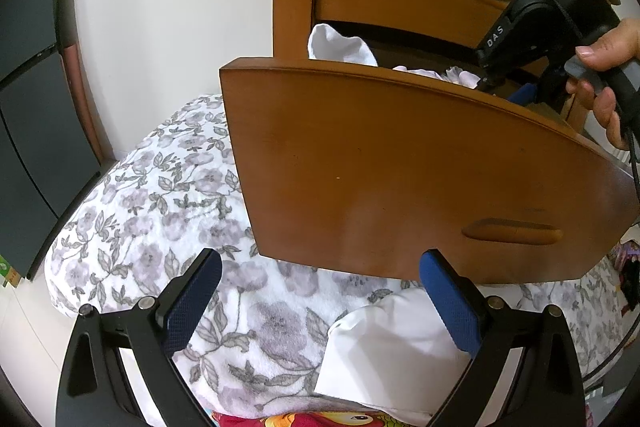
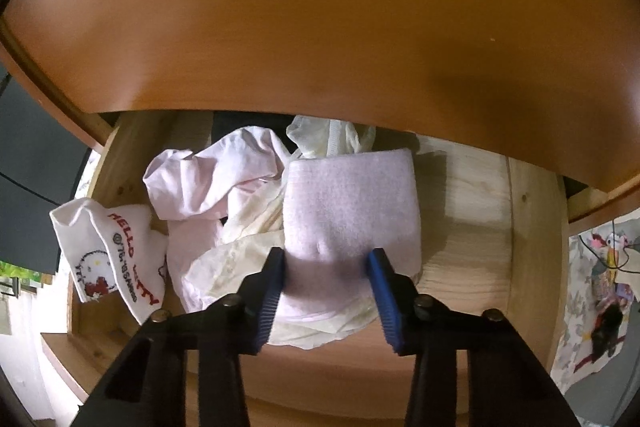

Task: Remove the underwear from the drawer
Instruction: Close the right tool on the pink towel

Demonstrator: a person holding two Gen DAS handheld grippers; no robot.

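The wooden drawer [image 1: 400, 167] stands pulled out over the bed. On its pale board floor [image 2: 472, 207] lies a folded pink underwear piece [image 2: 352, 203]. My right gripper [image 2: 327, 263] has a blue pad pressed on each side of its near end. Beside it are a crumpled pale pink garment [image 2: 216, 183], a cream one [image 2: 332, 139] and a white Hello Kitty piece [image 2: 108, 255] at the drawer's left wall. A hand [image 1: 608, 59] holds the right gripper [image 1: 520, 94], whose tips are hidden inside the drawer. My left gripper [image 1: 320, 257] is open above the bed, over a white garment [image 1: 392, 347].
The shut upper drawer front [image 2: 320, 47] overhangs the open drawer closely. A floral bedcover [image 1: 160, 195] fills the space below the drawer. A dark wardrobe [image 1: 32, 107] stands at the left. White cloth [image 1: 340, 47] pokes up at the drawer's back left corner.
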